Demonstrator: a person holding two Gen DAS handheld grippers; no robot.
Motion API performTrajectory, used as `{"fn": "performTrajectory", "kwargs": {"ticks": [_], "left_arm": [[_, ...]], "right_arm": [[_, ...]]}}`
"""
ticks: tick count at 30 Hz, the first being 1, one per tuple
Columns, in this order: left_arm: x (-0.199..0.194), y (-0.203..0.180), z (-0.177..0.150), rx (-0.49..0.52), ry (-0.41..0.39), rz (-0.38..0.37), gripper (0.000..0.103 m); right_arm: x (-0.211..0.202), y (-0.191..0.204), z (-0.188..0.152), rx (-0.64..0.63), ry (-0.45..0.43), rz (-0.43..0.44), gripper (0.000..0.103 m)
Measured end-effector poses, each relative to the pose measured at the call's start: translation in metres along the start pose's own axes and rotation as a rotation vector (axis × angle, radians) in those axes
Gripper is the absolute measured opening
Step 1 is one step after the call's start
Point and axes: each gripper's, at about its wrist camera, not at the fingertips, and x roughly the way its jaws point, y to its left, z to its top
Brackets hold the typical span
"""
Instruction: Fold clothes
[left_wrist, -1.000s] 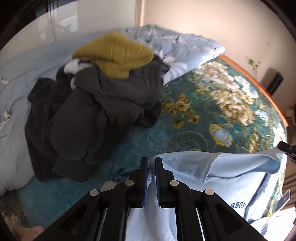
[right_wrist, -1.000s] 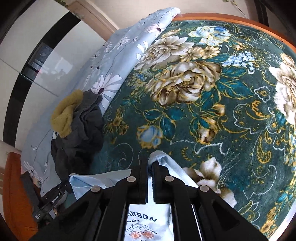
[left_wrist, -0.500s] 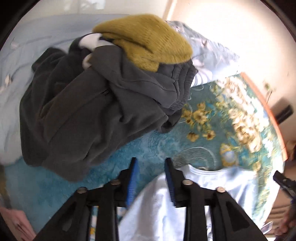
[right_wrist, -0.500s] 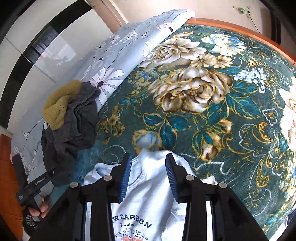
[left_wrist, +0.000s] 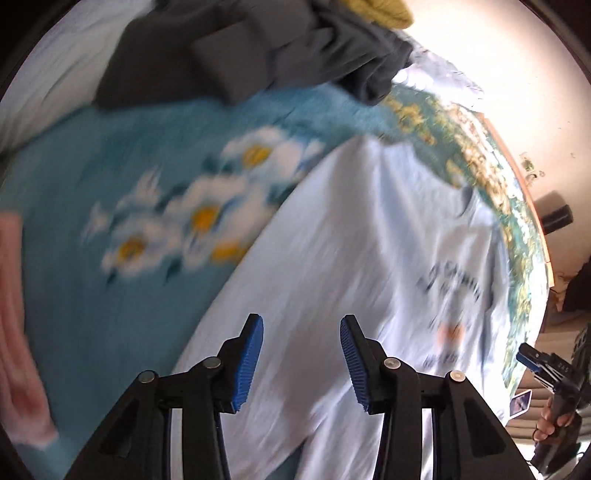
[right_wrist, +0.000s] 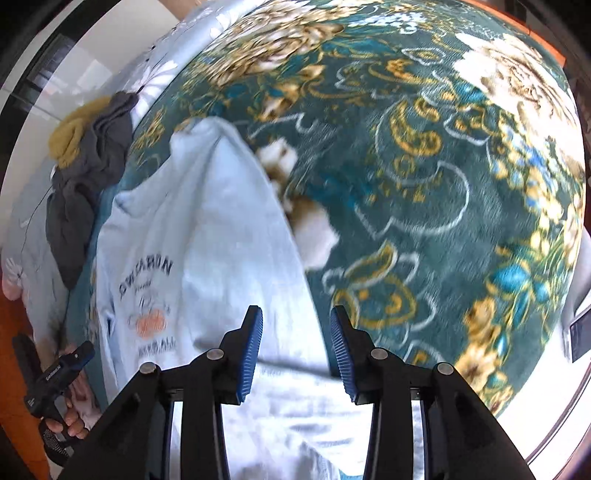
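A pale blue T-shirt (left_wrist: 354, 266) with a dark printed logo lies spread flat on the teal flowered blanket (left_wrist: 110, 295). My left gripper (left_wrist: 301, 360) hovers open over the shirt's lower left part, nothing between its blue pads. In the right wrist view the same T-shirt (right_wrist: 207, 236) stretches away from me, logo on the left. My right gripper (right_wrist: 295, 349) is open above the shirt's right edge, where it meets the blanket (right_wrist: 424, 184). Each view is blurred by motion.
A heap of dark grey clothes (left_wrist: 266, 48) topped by a mustard knit (left_wrist: 384, 11) sits at the far side, also seen as the heap (right_wrist: 88, 177). Something pink (left_wrist: 18, 332) lies at the left. A hand holds the other gripper (right_wrist: 55, 373) at the bed's edge.
Both grippers let go of the shirt's shoulders, opened, and pulled back toward its lower part. The shirt now lies flat on the blanket.
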Motion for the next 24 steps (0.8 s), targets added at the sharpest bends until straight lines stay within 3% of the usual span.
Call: {"fn": "performTrajectory", "kwargs": {"ticks": [5, 8, 12, 13, 14, 15, 20, 24], "left_arm": [[-0.011, -0.003, -0.006, 0.009, -0.015, -0.01, 0.047], [-0.018, -0.004, -0.01, 0.015, -0.024, -0.016, 0.047], [-0.026, -0.006, -0.016, 0.023, -0.036, -0.023, 0.047], [-0.026, -0.005, -0.017, 0.019, -0.033, -0.022, 0.047], [-0.026, -0.004, -0.018, 0.015, -0.028, -0.019, 0.047], [-0.026, -0.003, -0.019, 0.011, -0.023, -0.017, 0.047], [-0.024, 0.004, -0.022, -0.008, -0.006, -0.001, 0.047], [-0.021, 0.01, -0.022, -0.024, -0.001, 0.012, 0.047]], "right_arm": [[0.014, 0.049, -0.013, -0.152, 0.019, 0.042, 0.039], [0.031, 0.08, -0.026, -0.273, 0.044, -0.005, 0.039], [0.041, 0.091, -0.04, -0.342, 0.052, -0.079, 0.039], [0.042, 0.088, -0.041, -0.346, 0.05, -0.102, 0.033], [0.042, 0.086, -0.043, -0.35, 0.048, -0.126, 0.012], [0.041, 0.08, -0.041, -0.347, 0.052, -0.143, 0.004], [0.013, 0.049, -0.017, -0.295, 0.013, -0.129, 0.001], [0.018, 0.062, -0.02, -0.339, 0.028, -0.116, 0.001]]}}
